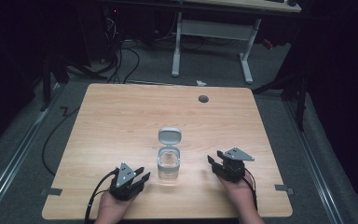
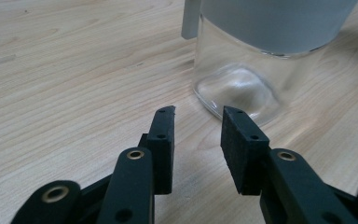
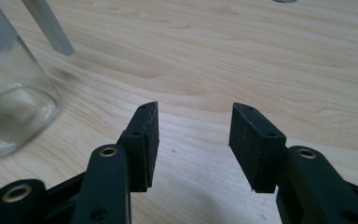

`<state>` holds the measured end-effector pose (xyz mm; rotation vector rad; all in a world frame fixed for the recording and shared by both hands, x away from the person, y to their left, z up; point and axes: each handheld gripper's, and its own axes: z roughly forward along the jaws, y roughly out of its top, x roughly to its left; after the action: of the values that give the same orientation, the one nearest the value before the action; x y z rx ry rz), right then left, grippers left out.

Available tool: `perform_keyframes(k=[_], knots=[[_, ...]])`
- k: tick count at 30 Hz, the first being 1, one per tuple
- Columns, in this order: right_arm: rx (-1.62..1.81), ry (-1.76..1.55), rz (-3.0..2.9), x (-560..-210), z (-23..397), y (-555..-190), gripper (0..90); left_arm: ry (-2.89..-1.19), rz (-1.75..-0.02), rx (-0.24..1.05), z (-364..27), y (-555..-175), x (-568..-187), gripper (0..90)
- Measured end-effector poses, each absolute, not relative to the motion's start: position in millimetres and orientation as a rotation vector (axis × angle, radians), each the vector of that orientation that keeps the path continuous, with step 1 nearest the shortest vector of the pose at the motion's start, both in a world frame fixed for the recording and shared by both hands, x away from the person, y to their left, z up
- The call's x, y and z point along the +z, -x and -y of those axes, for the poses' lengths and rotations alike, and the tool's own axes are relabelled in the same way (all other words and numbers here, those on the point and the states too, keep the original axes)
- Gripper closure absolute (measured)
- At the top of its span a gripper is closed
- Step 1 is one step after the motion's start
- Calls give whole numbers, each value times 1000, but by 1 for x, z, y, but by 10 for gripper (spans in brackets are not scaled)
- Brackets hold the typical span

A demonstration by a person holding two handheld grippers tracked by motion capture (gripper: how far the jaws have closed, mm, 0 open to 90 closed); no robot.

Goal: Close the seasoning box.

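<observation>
Item: glass jar — clear, squarish body with rounded corners, frosted grey collar, hinged grey lid swung open and standing up behind the mouth; apparently empty; set upright near the front middle of the wooden table, between the two grippers.

Left gripper: held just beside the jar's left flank, not touching; jaws parted by a narrow gap, nothing between them.

Right gripper: set a little apart from the jar's right side; jaws spread wider, nothing held.

Step judged in hand: approach — no contact made; next move calls for the jar to be steadied and the lid reached.
</observation>
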<state>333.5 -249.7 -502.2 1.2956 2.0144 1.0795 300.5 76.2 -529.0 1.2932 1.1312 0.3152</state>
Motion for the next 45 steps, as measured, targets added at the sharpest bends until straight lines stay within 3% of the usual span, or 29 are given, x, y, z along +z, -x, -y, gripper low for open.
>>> perform_keyframes(k=[13,24,30,32,45], knots=[[1092,-1251,-2032,-489,230,-351,601,-1283,-1094,310,-73,-281,-522,688],[1143,-1243,-2060,-477,228,-356,693,-1290,-1055,253,-62,-269,-517,890],[1168,-1221,-2062,-476,224,-357,800,-1315,-1038,237,-53,-268,-520,900],[1173,-1210,-2057,-475,220,-357,891,-1316,-1042,219,-50,-270,-522,900],[1155,-1164,-2096,-465,201,-375,899,-1344,-1001,188,-34,-272,-523,900]])
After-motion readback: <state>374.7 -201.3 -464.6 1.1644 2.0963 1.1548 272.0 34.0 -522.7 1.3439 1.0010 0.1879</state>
